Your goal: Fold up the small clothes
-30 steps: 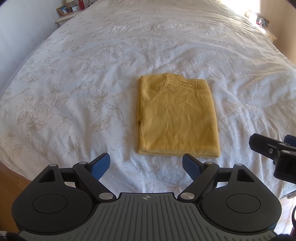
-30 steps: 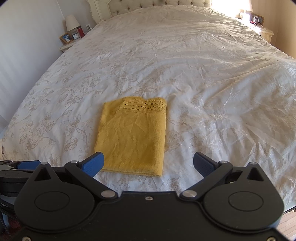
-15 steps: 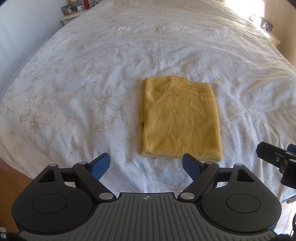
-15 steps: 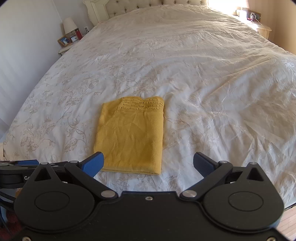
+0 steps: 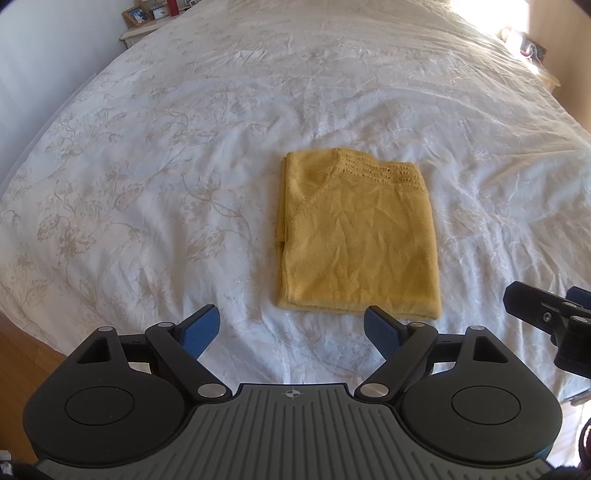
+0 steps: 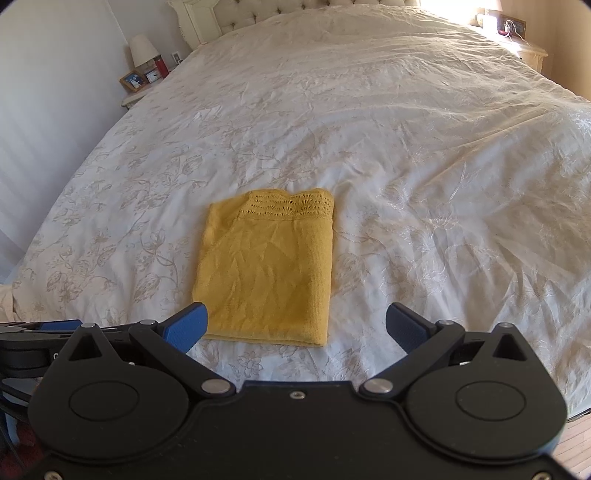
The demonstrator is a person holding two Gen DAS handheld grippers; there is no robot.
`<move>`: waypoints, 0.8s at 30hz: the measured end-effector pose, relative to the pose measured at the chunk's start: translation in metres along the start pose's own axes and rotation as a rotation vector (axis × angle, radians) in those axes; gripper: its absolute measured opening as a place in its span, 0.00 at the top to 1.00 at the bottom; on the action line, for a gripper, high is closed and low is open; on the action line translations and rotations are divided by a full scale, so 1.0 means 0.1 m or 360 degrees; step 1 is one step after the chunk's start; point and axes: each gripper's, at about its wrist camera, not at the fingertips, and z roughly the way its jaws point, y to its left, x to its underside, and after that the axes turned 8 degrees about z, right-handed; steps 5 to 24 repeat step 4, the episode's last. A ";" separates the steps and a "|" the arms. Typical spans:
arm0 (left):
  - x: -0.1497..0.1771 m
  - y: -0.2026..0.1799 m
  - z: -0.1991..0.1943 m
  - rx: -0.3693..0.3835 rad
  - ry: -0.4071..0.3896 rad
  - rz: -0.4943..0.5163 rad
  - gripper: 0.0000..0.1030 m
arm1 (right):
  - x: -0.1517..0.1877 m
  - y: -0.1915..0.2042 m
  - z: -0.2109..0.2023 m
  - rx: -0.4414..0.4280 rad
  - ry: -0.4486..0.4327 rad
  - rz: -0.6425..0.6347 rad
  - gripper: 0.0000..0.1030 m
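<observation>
A small mustard-yellow knitted top [image 5: 356,236] lies folded into a neat rectangle on the white floral bedspread [image 5: 166,192], its lace band at the far end. My left gripper [image 5: 291,330] hovers just short of the garment's near edge, open, with nothing between its blue pads. In the right wrist view the same folded top [image 6: 266,269] sits ahead and slightly left, and my right gripper [image 6: 295,326] is open over its near right corner, apart from the cloth. The right gripper's black finger [image 5: 543,314] shows at the left view's right edge.
The bed [image 6: 406,129] stretches far ahead to a tufted headboard [image 6: 280,11]. A nightstand with a lamp and framed photo [image 6: 142,79] stands at the far left, another nightstand [image 6: 517,33] at the far right. Wooden floor [image 5: 22,354] shows by the bed's near edge.
Both views have drifted slightly, so the folded top sits a little further right in each frame. The garment itself and both grippers' openings are unchanged.
</observation>
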 end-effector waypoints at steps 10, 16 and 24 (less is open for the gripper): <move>0.00 -0.02 0.00 -0.0006 -0.0002 0.0010 0.17 | 0.00 -0.02 0.02 -0.0007 0.0009 0.0011 0.01; 0.00 -0.02 0.00 -0.0006 -0.0002 0.0010 0.17 | 0.00 -0.02 0.02 -0.0007 0.0009 0.0011 0.01; 0.00 -0.02 0.00 -0.0006 -0.0002 0.0010 0.17 | 0.00 -0.02 0.02 -0.0007 0.0009 0.0011 0.01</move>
